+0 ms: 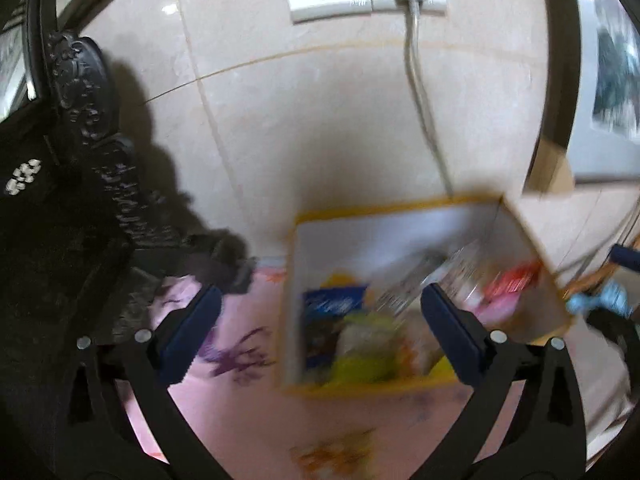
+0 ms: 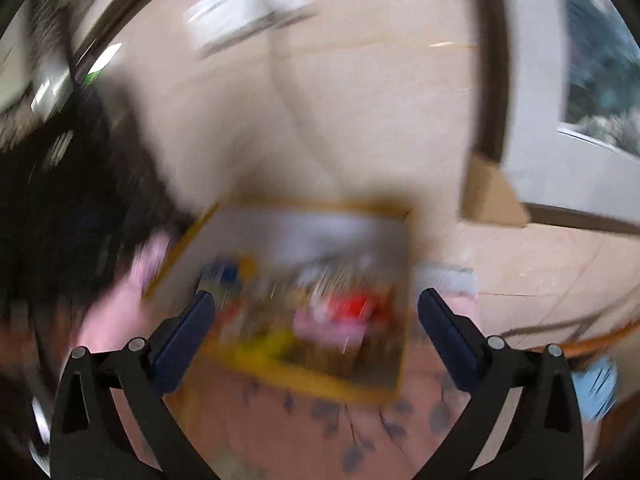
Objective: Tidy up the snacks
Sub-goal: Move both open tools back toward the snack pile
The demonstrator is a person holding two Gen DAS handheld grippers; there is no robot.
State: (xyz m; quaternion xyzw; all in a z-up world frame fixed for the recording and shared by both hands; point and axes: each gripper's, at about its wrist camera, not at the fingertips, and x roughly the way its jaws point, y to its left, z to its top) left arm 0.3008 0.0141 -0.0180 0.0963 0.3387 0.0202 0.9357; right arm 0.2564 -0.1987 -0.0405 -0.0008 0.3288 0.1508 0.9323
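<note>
L tool [image 1: 320, 308]: jaws wide, empty
R tool [image 2: 316, 312]: jaws wide, empty
Box [image 1: 400, 224]: on pink cloth [image 1: 240, 412], snacks [image 1: 336, 300] inside, blurred

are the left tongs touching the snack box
Cannot tell. In the left wrist view the left tongs stand open over the snack box, but blur hides any gap.

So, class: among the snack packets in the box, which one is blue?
The blue packet at the box's left side, seen from the left wrist; the others look red, pink or yellow-green.
</note>
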